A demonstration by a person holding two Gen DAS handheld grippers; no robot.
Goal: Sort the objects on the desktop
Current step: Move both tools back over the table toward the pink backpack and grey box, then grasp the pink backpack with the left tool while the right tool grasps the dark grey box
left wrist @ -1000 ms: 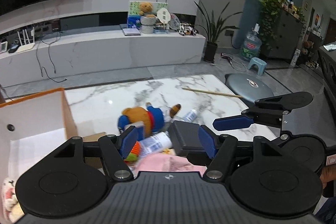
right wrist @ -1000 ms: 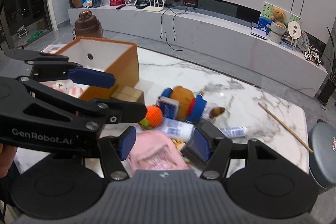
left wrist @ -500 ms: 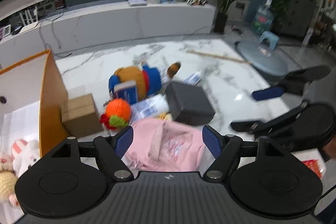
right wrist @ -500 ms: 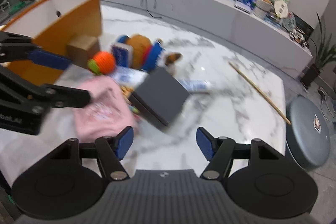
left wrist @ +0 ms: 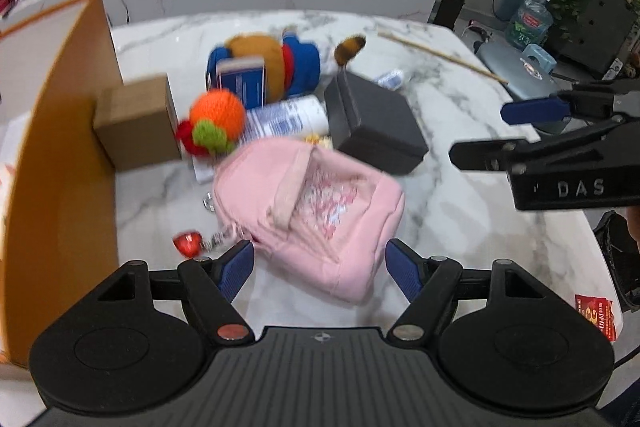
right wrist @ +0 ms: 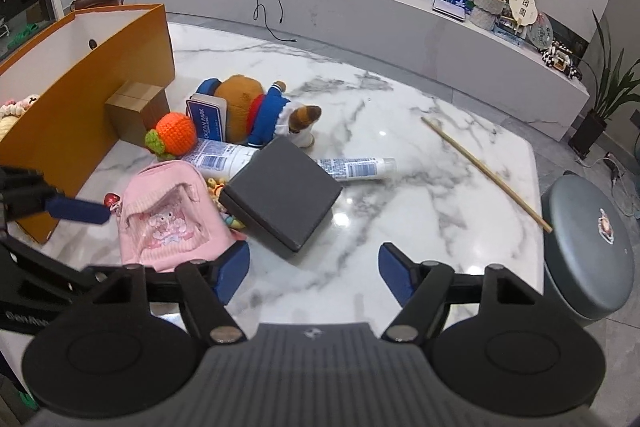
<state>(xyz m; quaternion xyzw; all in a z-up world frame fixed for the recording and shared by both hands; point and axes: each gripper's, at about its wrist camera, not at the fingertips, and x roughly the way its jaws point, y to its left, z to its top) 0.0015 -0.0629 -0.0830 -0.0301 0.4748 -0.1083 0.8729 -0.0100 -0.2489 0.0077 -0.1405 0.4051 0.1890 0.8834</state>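
A pink mini backpack (left wrist: 308,211) (right wrist: 168,223) lies on the marble table (right wrist: 400,155). My left gripper (left wrist: 320,269) (right wrist: 80,239) hovers over the backpack's near end, open, pads apart from the fabric. A dark grey box (right wrist: 280,195) (left wrist: 372,123) rests just right of the backpack. My right gripper (right wrist: 314,273) (left wrist: 504,133) sits near the box's front corner with its jaws opening and only bare table between them. Behind lie a plush bear (right wrist: 248,107), an orange knitted ball (right wrist: 176,135), a blue card box (right wrist: 206,117) and two white tubes (right wrist: 220,157).
A tall orange bin (right wrist: 80,99) holding soft toys stands at the left, a small cardboard box (right wrist: 136,107) against it. A wooden stick (right wrist: 484,171) lies at the far right. A red heart charm (left wrist: 188,243) lies beside the backpack. A grey stool (right wrist: 588,247) stands off the table's right edge.
Both grippers tipped downward and sank toward the table, and their jaws stand wider. The dark box, close between the right fingers a second ago, now lies ahead on the table.
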